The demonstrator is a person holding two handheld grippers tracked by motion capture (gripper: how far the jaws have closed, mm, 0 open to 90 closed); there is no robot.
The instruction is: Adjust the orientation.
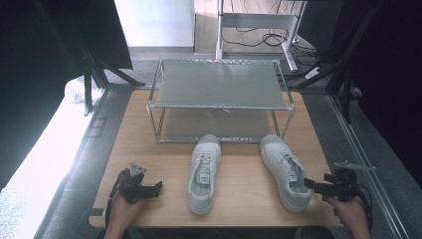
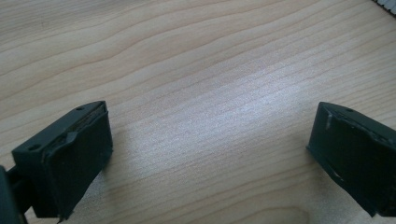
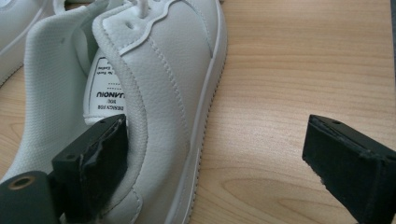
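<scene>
Two white lace-up sneakers stand side by side on the wooden table (image 1: 244,199), toes toward the far side. My right gripper (image 1: 311,185) is at the heel of the right sneaker (image 1: 286,172). In the right gripper view, this gripper (image 3: 217,135) stands open: one jaw sits inside the collar of the sneaker (image 3: 173,70) against the heel lining, while the other hangs well clear over bare wood. The left sneaker (image 1: 204,172) lies untouched in the middle. My left gripper (image 1: 158,186) rests near the front left, its jaws (image 2: 210,126) wide open over bare wood.
A two-shelf metal shoe rack (image 1: 219,82) stands at the far side of the table, both shelves bare, just behind the sneakers' toes. A corner of the left sneaker (image 3: 14,28) edges the right gripper view. Dark stands and cables line the floor around the table.
</scene>
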